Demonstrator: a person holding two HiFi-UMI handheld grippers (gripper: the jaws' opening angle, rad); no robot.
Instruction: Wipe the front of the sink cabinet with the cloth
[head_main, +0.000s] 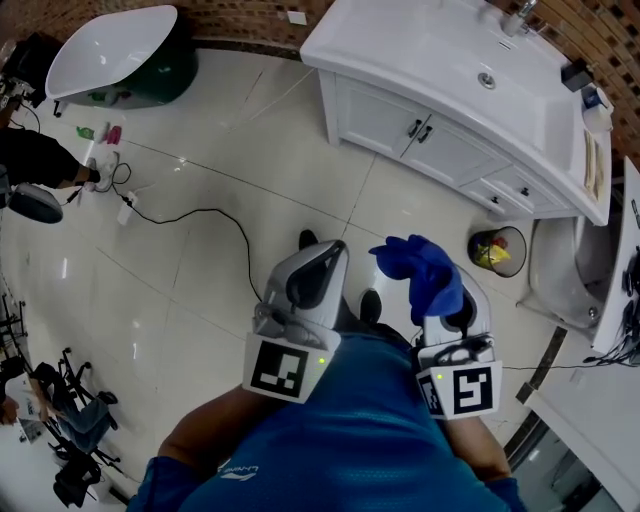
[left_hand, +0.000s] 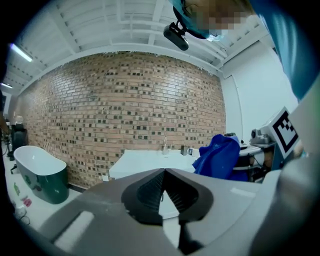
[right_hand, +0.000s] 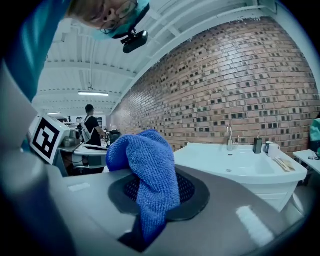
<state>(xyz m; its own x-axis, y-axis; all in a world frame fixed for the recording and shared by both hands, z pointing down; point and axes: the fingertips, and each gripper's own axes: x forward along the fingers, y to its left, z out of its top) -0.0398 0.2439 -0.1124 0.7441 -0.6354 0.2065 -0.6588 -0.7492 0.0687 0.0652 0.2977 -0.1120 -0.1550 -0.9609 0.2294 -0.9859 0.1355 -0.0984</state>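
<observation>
Your right hand-held gripper (head_main: 447, 318) pinches the blue cloth (right_hand: 150, 165), left hand-held gripper (head_main: 318, 262) pressed together; approach the far sink cabinet (head_main: 440, 150)

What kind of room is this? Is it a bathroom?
Probably a mock bathroom in a big hall: a white sink cabinet and a bathtub stand by a brick wall.

The left claw (left_hand: 164, 174) and right claw (right_hand: 150, 197) sit side by side at the person's chest, well apart from the sink cabinet (head_main: 440, 140), aimed toward it. The left jaws meet, empty; the right jaws pinch the cloth (right_hand: 148, 167).
</observation>
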